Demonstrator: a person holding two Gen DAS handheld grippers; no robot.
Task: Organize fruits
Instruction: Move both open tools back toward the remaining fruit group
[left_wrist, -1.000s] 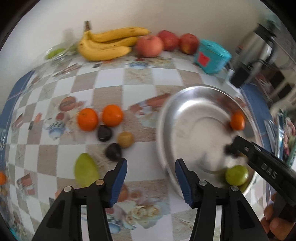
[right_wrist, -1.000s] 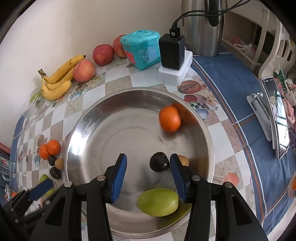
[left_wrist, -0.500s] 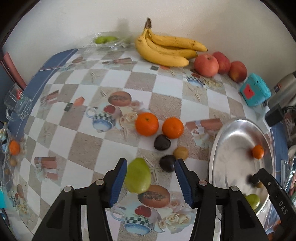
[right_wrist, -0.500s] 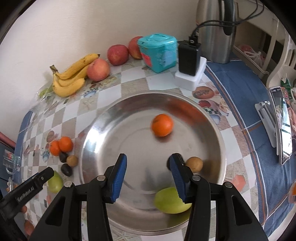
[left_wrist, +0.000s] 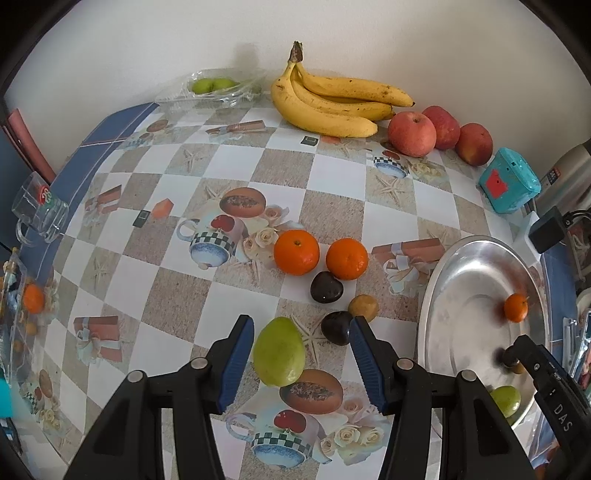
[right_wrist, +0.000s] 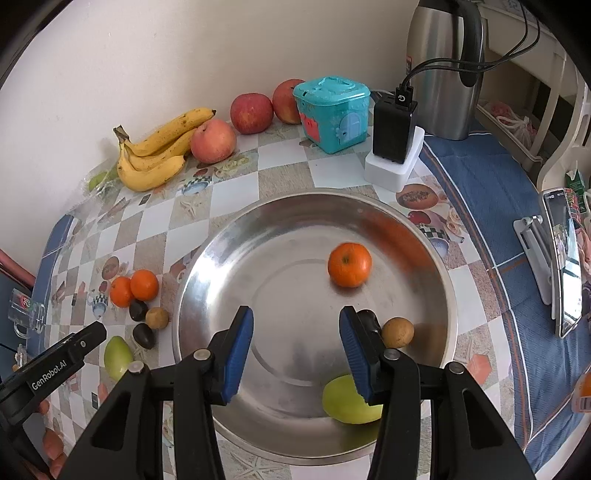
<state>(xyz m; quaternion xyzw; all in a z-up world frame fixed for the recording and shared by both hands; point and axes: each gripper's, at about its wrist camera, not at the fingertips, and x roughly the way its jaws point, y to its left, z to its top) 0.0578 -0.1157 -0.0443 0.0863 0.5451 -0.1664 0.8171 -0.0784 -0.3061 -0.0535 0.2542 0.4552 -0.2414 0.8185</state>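
My left gripper (left_wrist: 301, 360) hangs open over the checked tablecloth. A green pear-shaped fruit (left_wrist: 279, 350) lies on the cloth between its fingers, nearer the left one, and the pads do not press it. Just beyond lie two oranges (left_wrist: 296, 252), two dark fruits (left_wrist: 326, 287) and a small brown fruit (left_wrist: 364, 307). My right gripper (right_wrist: 295, 350) is open and holds nothing above the steel bowl (right_wrist: 207, 266). In the bowl are an orange (right_wrist: 349, 264), a brown fruit (right_wrist: 397, 332), a green fruit (right_wrist: 347, 402) and a dark fruit (right_wrist: 369, 321) half hidden by the right finger.
Bananas (left_wrist: 332, 103) and three apples (left_wrist: 412, 133) line the wall, with a teal box (right_wrist: 332, 114), a black charger (right_wrist: 393, 125) and a steel kettle (right_wrist: 443, 70). A phone on a stand (right_wrist: 563, 266) is at the right. A glass mug (left_wrist: 37, 210) sits at the table's left edge.
The left gripper swung left from the bowl to the loose fruits, and the green fruit now lies between its fingers. The right gripper rose a little; the dark fruit now sits by its right finger.
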